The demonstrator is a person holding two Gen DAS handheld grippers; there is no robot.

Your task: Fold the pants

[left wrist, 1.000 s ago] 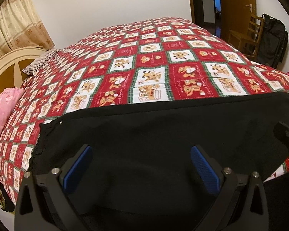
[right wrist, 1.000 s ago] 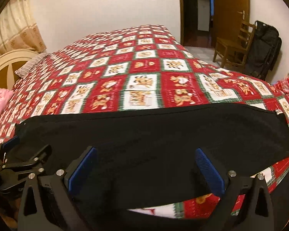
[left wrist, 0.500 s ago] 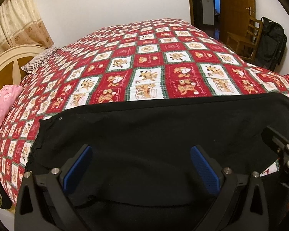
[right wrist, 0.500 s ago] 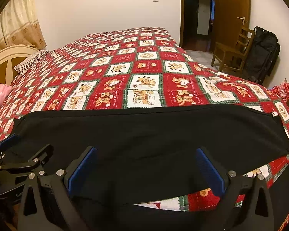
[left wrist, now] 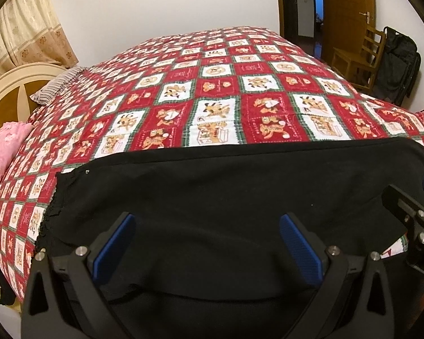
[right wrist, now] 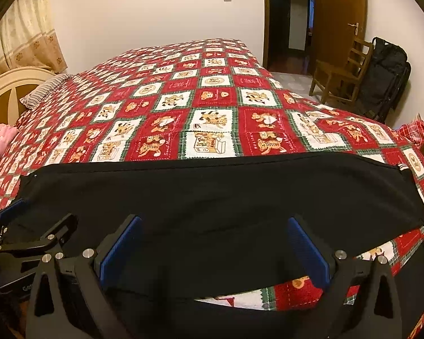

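Note:
Black pants (left wrist: 212, 192) lie flat across the near side of the bed, waistband end at the left and leg end at the right (right wrist: 404, 192). My left gripper (left wrist: 209, 240) hovers open just above the left part of the pants, with nothing between its blue pads (left wrist: 113, 248). Over the middle and right part, my right gripper (right wrist: 214, 245) is also open and empty, a strip of quilt showing below the pants' near edge. Each gripper appears at the edge of the other's view: the right one (left wrist: 415, 214) and the left one (right wrist: 28, 240).
A red and white patchwork quilt (left wrist: 217, 93) covers the bed. A pink cushion (left wrist: 2, 152), a striped pillow (left wrist: 56, 87) and a cream headboard (right wrist: 11, 87) are at the left. A wooden chair (right wrist: 339, 76), a black bag (right wrist: 384, 79) and an open door stand at the right.
Both grippers have drawn back and risen slightly, so more of the bed and room shows. The pants lie as before. Both grippers stay open.

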